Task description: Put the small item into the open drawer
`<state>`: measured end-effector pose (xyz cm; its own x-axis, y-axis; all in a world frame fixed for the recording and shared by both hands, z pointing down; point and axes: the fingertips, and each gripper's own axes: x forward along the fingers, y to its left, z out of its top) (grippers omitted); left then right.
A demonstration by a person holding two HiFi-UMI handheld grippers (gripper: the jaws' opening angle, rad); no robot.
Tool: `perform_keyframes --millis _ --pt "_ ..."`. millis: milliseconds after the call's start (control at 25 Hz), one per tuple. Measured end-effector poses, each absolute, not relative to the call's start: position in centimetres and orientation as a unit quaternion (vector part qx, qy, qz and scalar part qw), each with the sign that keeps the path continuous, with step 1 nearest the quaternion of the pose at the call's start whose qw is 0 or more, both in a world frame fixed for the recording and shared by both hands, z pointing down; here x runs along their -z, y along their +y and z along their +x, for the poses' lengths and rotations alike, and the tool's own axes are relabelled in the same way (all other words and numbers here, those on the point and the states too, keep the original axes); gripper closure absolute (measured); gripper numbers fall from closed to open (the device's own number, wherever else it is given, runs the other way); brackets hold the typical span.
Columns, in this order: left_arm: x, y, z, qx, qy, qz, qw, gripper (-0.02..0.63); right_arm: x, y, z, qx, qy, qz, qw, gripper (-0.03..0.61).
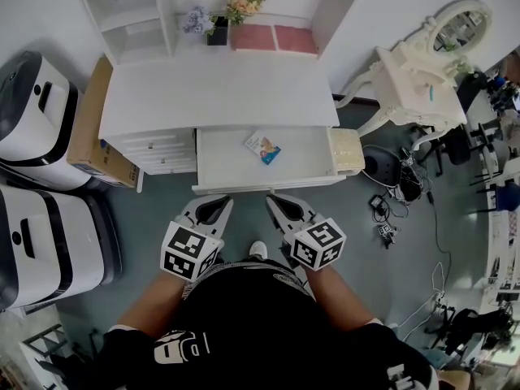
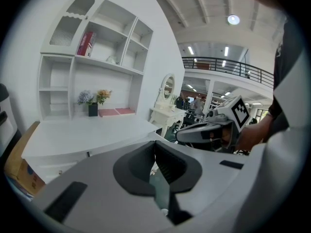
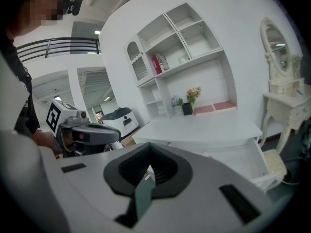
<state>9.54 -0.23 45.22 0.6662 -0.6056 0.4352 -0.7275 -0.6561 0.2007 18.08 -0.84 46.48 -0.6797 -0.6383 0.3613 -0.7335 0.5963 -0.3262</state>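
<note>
Looking down from the head camera, I see both grippers held out side by side over the grey floor [image 1: 162, 210], just short of the drawer front. My left gripper [image 1: 213, 201] has its jaws pressed together with nothing between them; its own view shows them meeting at the tip. My right gripper [image 1: 281, 199] is the same: jaws together, empty. Each points toward the drawer and slightly down, and they sit near each other without touching. A white shoe [image 1: 258, 250] shows on the floor between them, closer to me.

Just past the tips is the drawer [image 1: 227, 165], pulled out from under the desk. The item [image 1: 262, 147], a small flat packet with a blue edge, lies on the drawer bottom, right of the middle and close to the desk's front edge. Neither gripper touches it. A beige cushion [image 1: 345, 150] sits just beside the drawer's right end.

Beyond that is the white desk [image 1: 219, 92]. At its far edge, against the wall, stand a dark vase [image 1: 217, 32] with flowers and, just right of it, two pink mats [image 1: 273, 39]. White shelves [image 1: 130, 10] rise at the back left, and the right gripper view shows a red book [image 3: 159, 62] on them. A cardboard box [image 1: 91, 132] stands against the desk's left side, with two white machines [image 1: 36, 108] beside it. To the right, well apart from the desk, is a white vanity [image 1: 410, 75] with an oval mirror [image 1: 460, 24].
</note>
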Motion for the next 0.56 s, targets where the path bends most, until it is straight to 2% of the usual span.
perform_keyframes --millis 560 --pt "-45.12 -0.67 9.37 -0.165 -0.372 0.895 0.181 0.6 -46.36 -1.31 17.85 -0.228 -0.889 0.383 0.11 0.572"
